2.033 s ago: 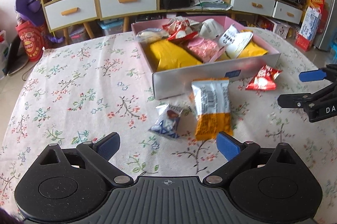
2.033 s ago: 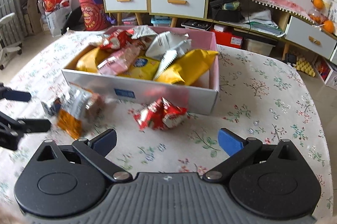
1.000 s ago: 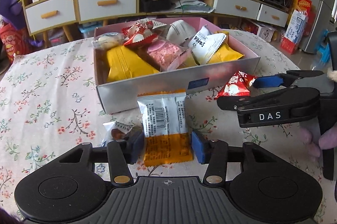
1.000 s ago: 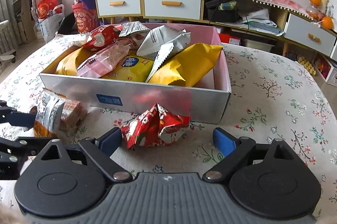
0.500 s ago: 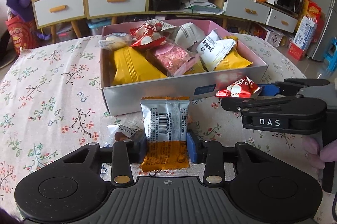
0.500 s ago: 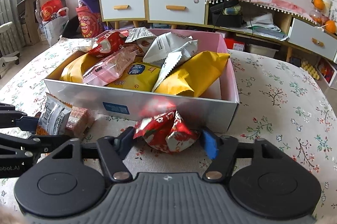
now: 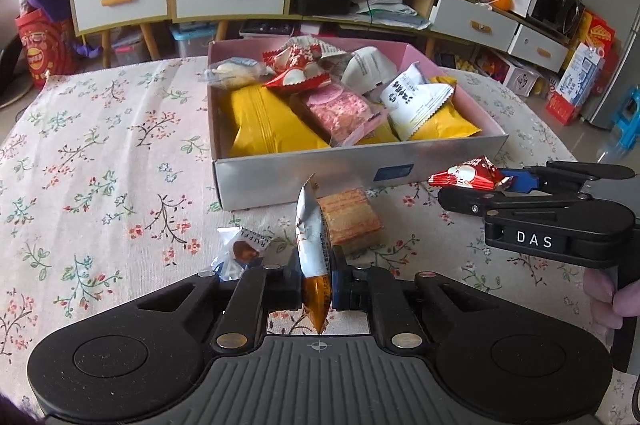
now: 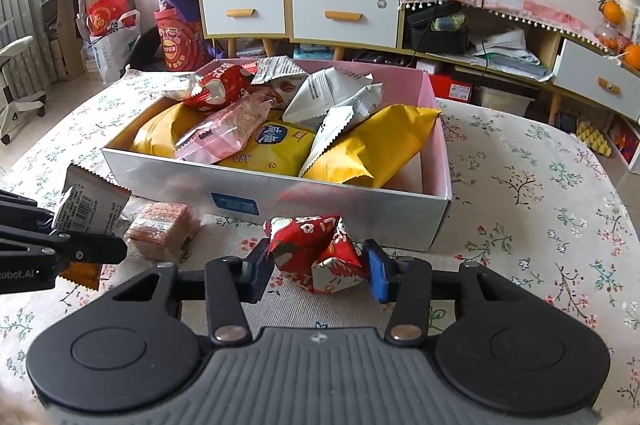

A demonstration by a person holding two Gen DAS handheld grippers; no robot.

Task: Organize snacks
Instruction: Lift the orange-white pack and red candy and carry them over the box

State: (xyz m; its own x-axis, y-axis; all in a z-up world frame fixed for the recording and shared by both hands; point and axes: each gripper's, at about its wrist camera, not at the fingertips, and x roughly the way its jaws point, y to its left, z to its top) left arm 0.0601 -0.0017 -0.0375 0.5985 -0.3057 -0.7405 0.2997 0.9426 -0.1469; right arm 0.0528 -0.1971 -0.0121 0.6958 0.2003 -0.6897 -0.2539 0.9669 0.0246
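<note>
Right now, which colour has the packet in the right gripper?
Red with white markings; the packet in the right gripper shows best in the right wrist view.

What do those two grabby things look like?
Both are black plastic. The left tool has a ribbed grey-black base with two round discs, silver rivets on its linkage bars, and a blue pad on one finger. The right tool looks the same, with a blue pad. Seen from the left camera, its side has white letters "DAS".

Floral-print tablecloth [image 7: 100,161]; silver box [image 8: 320,201], pink inside; near it a red-and-white packet [image 8: 316,249] and a silver-orange wrapper [image 7: 314,257].
</note>
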